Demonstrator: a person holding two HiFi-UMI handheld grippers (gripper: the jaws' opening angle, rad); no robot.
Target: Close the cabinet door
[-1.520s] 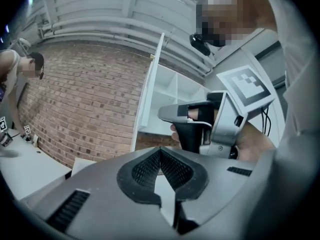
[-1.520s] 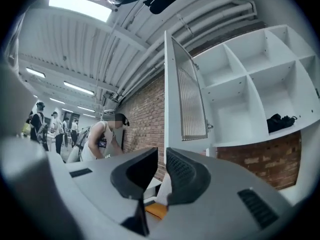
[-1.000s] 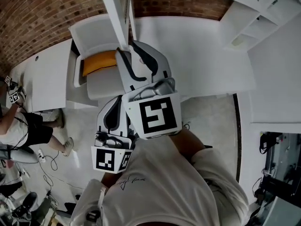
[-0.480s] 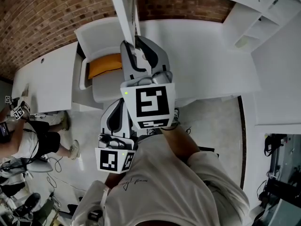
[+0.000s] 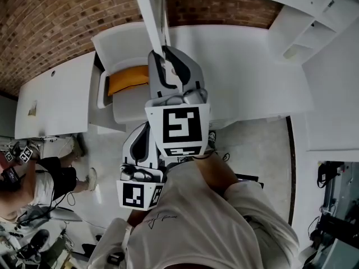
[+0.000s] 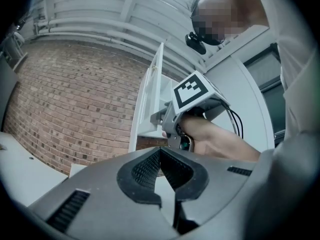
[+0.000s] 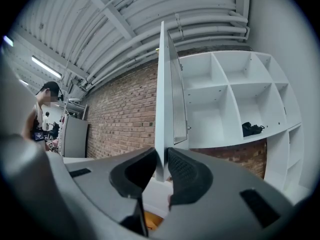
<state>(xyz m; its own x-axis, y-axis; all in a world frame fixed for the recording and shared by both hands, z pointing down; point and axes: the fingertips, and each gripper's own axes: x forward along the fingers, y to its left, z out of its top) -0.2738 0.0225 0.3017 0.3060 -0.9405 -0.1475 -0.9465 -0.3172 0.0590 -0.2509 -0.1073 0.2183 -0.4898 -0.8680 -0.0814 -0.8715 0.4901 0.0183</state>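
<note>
Cabinet door [image 7: 160, 104] edge pinched in right gripper [image 7: 161, 168] at 12 o'clock, left gripper [image 6: 159, 153] closed empty; liable to slip if twisted.

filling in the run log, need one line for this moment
right tool: shut on cabinet door edge | door: open, not yet closed | left tool: shut, empty, low beside right tool

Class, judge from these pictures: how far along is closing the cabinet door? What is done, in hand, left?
Done: the tongs of the right gripper are clamped on the edge of the cabinet door. In hand: that grip; the left gripper hangs back, shut and empty. Left: the door stands wide open, jutting out from the shelves, so the whole swing shut remains.
</note>
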